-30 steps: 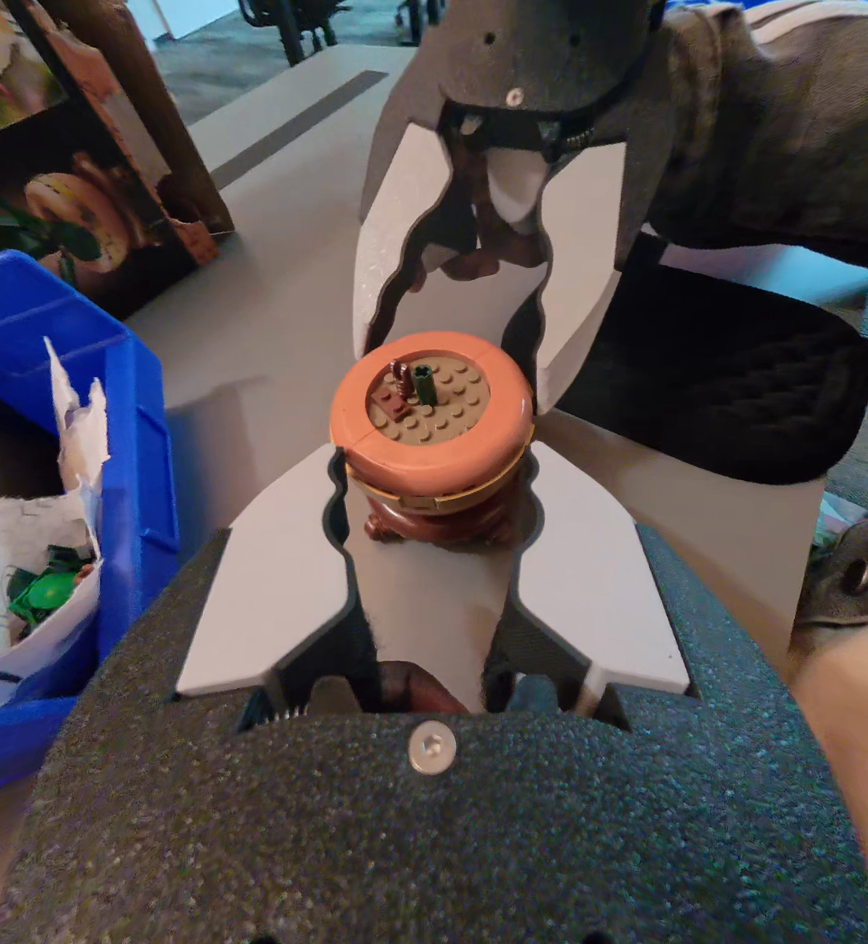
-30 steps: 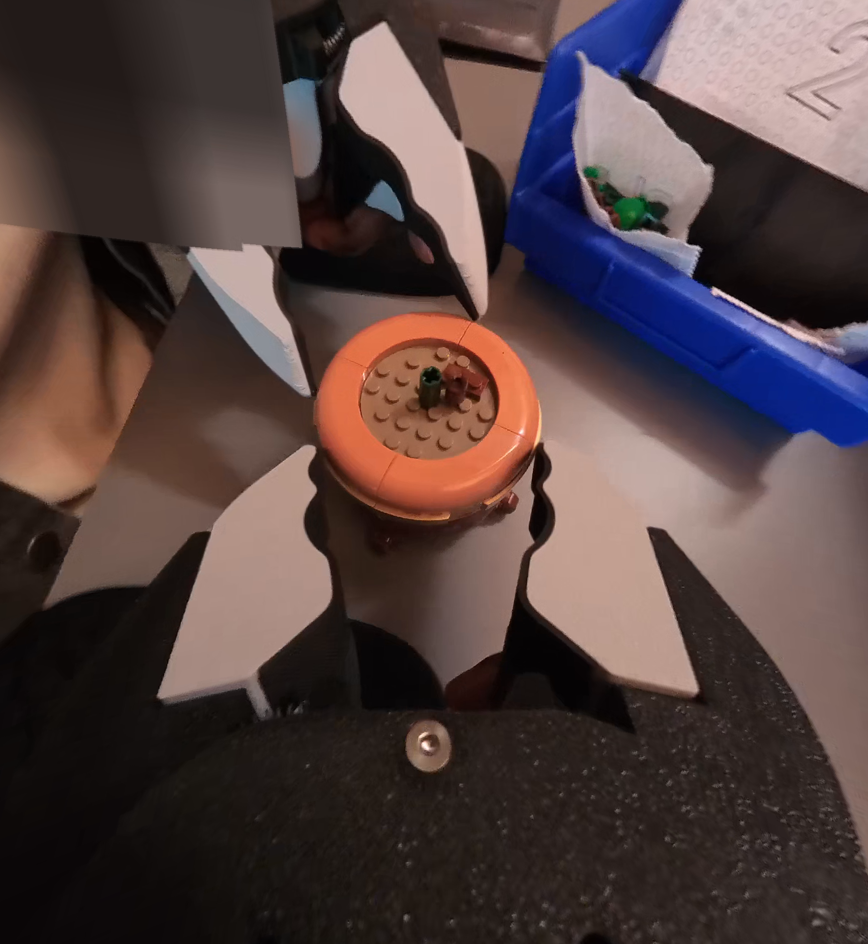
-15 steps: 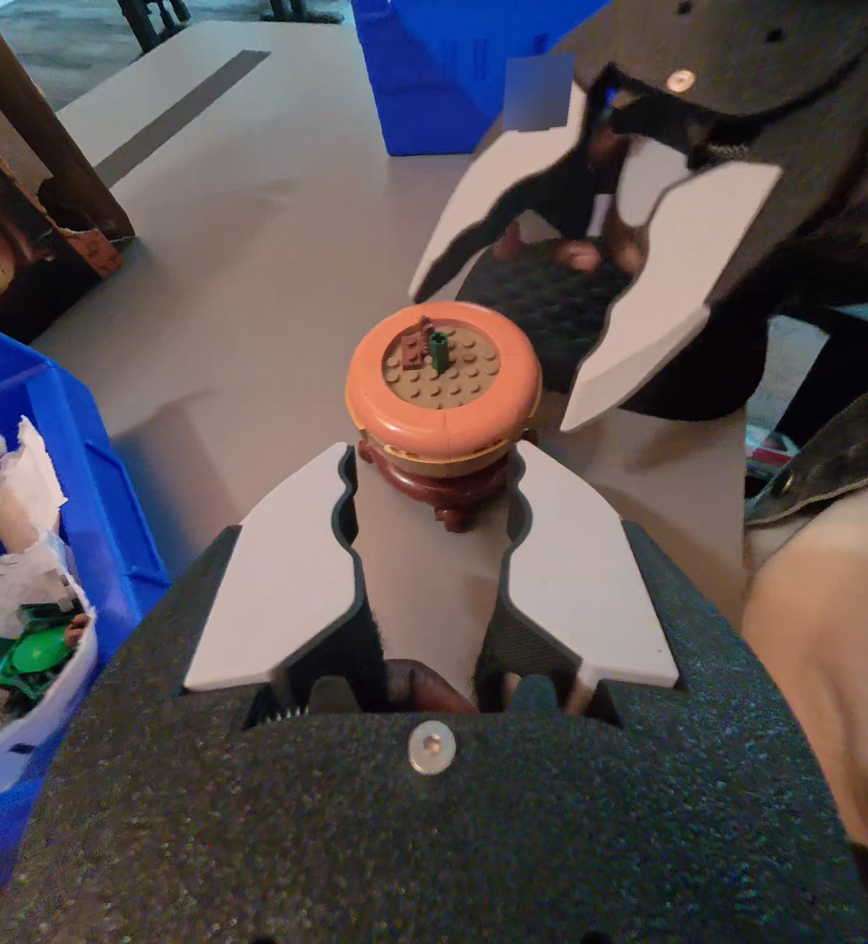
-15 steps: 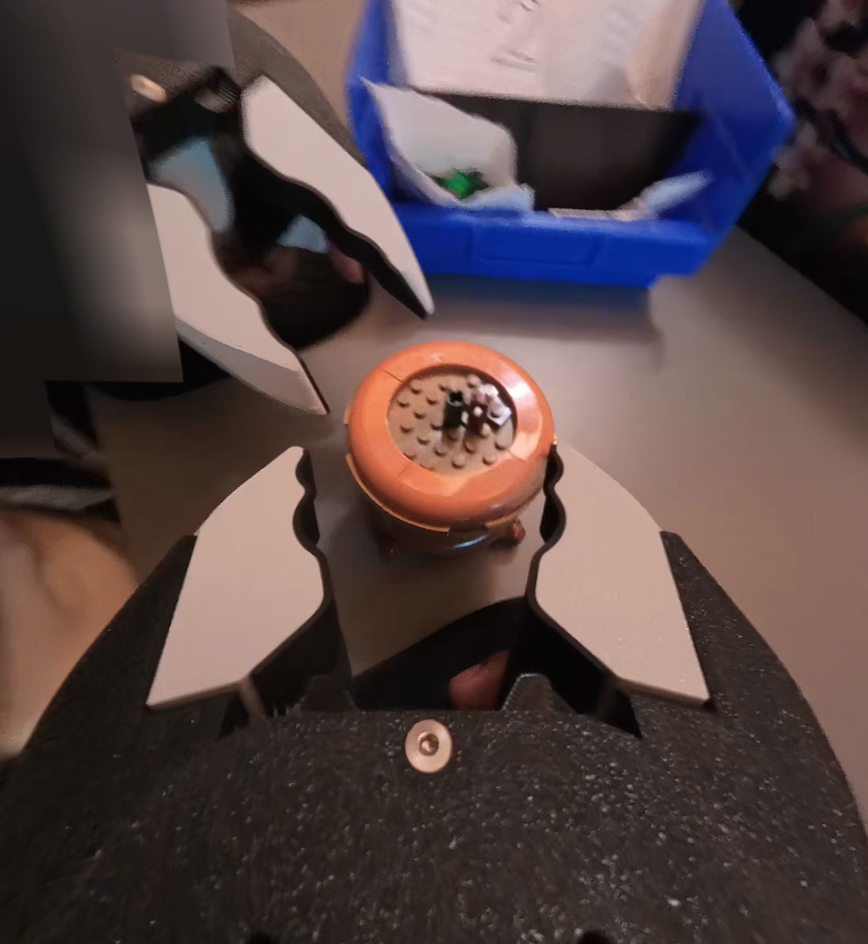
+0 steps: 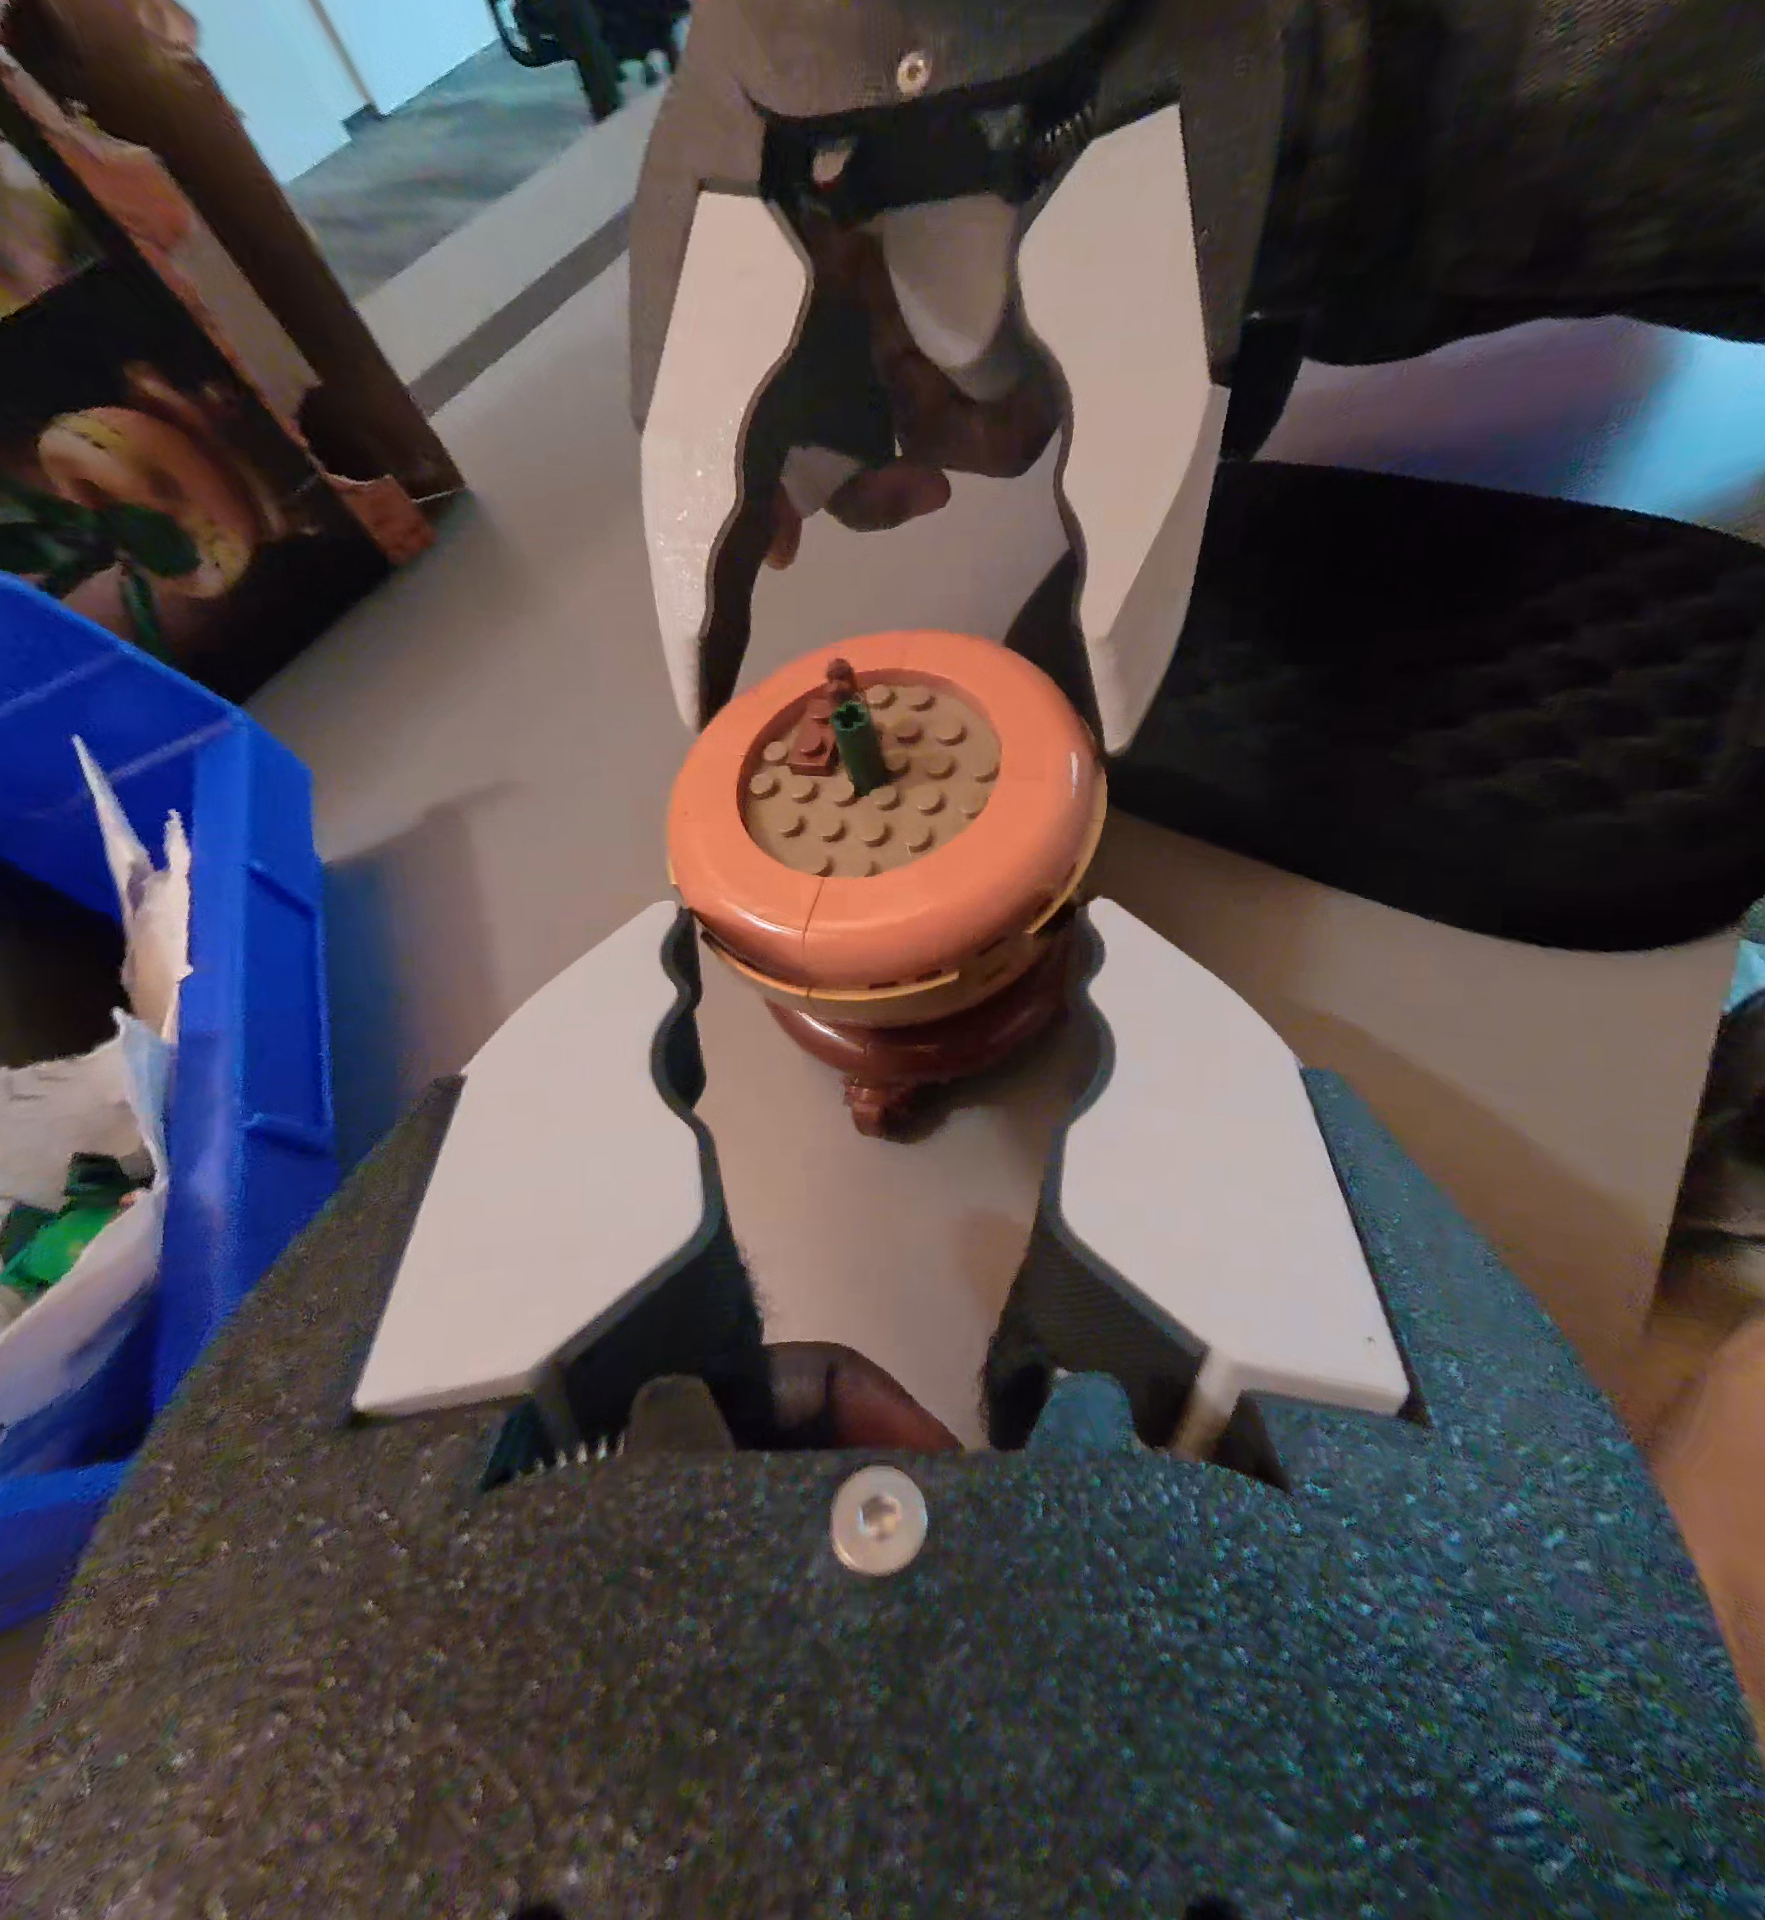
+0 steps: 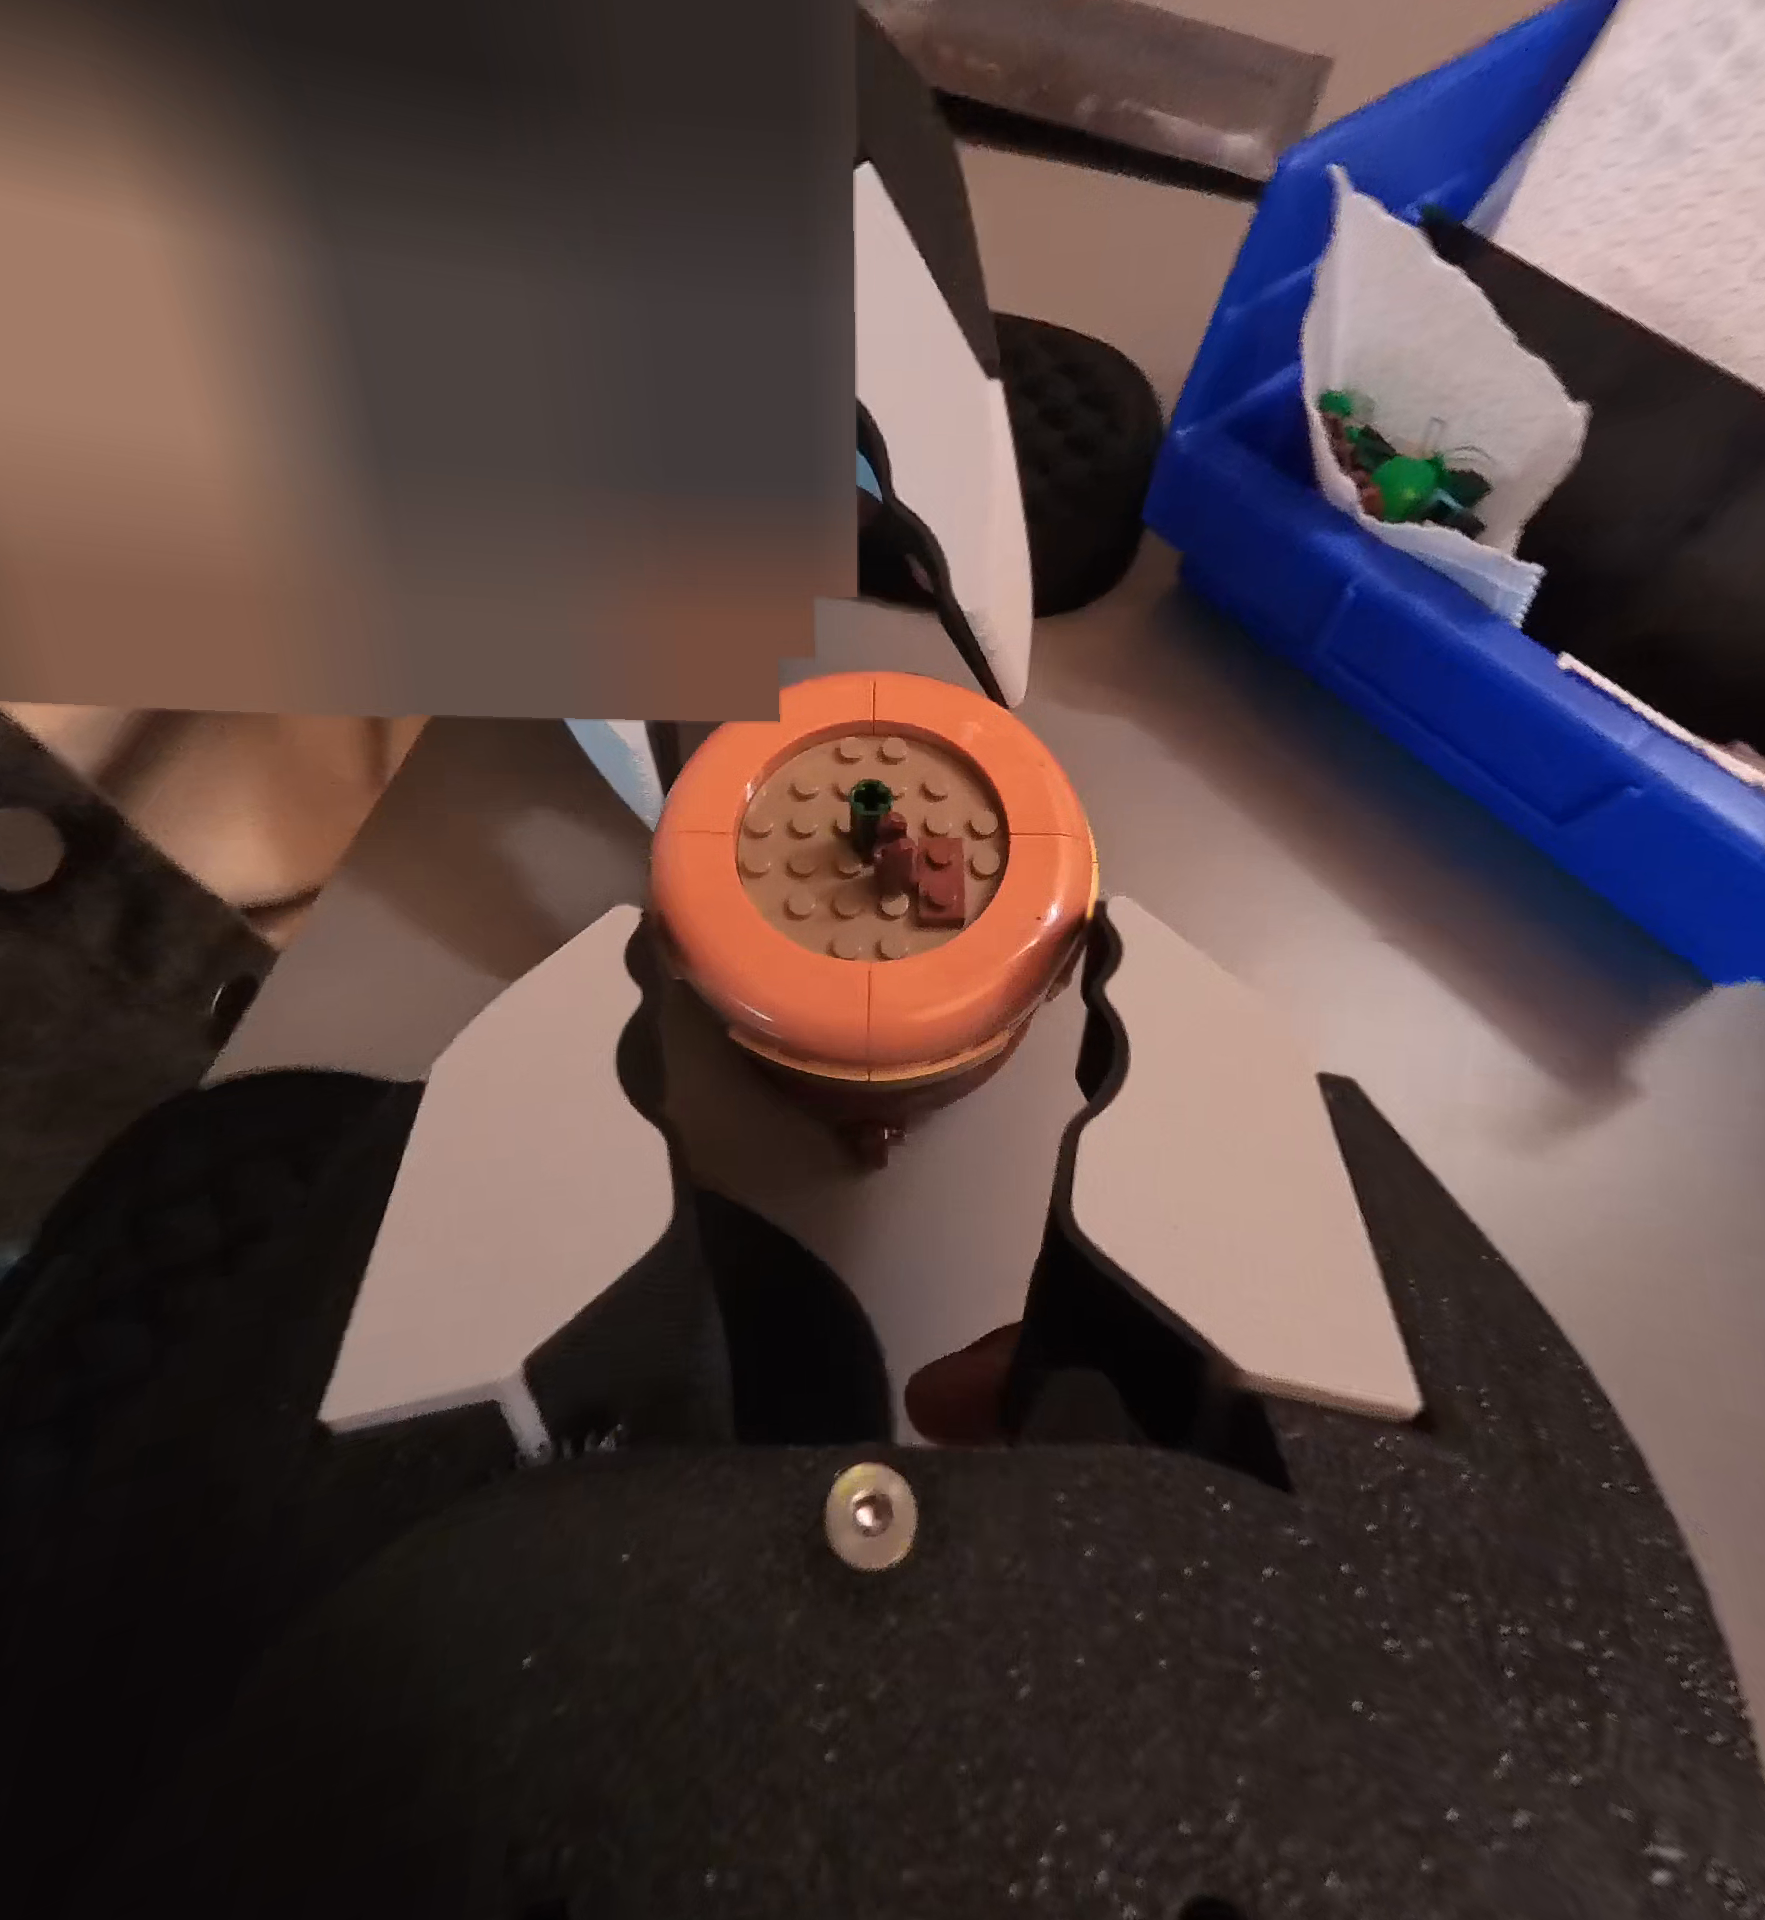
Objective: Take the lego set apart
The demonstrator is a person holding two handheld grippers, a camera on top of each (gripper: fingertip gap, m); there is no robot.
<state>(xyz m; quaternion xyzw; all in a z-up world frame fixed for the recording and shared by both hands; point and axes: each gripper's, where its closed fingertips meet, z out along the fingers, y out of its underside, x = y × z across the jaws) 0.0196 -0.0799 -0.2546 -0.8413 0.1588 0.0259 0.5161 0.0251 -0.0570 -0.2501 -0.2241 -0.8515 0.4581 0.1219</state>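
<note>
Both grippers, left [image 5: 883,914] and right [image 6: 867,914], flank the lego pot [image 5: 883,821].

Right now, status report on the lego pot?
Left gripper open, flanking pot base. Right gripper open, opposite side. Lego pot upright, ungripped. Nothing in the way.

Smooth grey tabletop [image 5: 504,748], bearing a round orange-rimmed lego pot on dark brown feet [image 5: 883,862], a blue plastic bin [image 5: 234,935] alongside, a printed cardboard box [image 5: 161,416] behind.
</note>
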